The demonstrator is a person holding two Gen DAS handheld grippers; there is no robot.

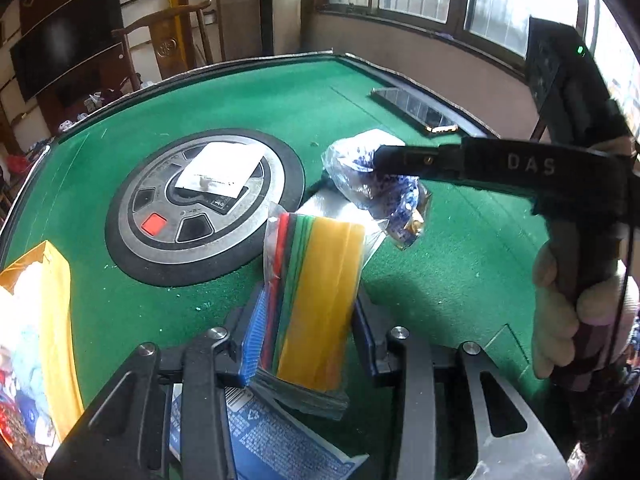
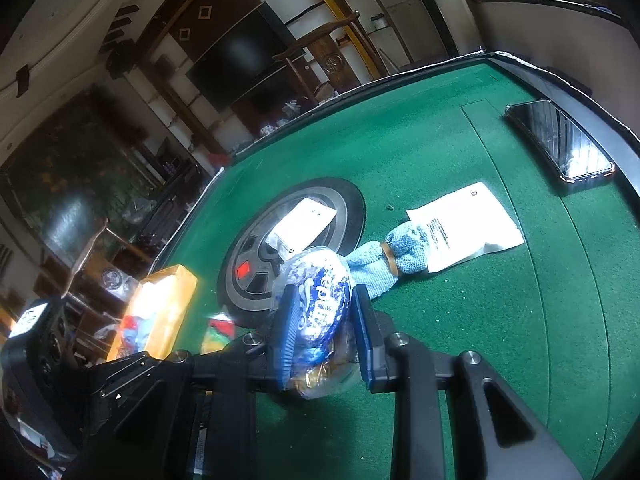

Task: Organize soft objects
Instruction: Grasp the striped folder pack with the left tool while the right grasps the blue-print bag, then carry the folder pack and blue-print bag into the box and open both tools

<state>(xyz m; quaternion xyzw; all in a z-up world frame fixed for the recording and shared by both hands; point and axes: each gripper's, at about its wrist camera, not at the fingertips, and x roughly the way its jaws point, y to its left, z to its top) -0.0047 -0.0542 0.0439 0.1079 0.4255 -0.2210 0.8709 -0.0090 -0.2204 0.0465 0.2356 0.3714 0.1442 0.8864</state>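
Note:
My left gripper (image 1: 308,334) is shut on a clear pack of folded cloths (image 1: 320,276) in yellow, green and red; its blue pads press on both sides of the pack, just above the green table. From the right reaches my right gripper (image 1: 380,160), held by a hand (image 1: 560,300) and shut on a crinkled blue-and-white plastic bag (image 1: 360,176). In the right wrist view that bag (image 2: 320,304) sits squeezed between the blue pads of the right gripper (image 2: 324,328). Just beyond it, a light blue knitted cloth (image 2: 384,260) lies on the felt.
An open yellow bag (image 1: 52,280) with soft items stands at the table's left edge. A white packet (image 1: 220,172) lies on the round centre panel (image 1: 140,220). Another white packet (image 2: 464,224) and a phone (image 2: 560,144) lie on the right. A blue printed package (image 1: 272,444) lies under my left gripper.

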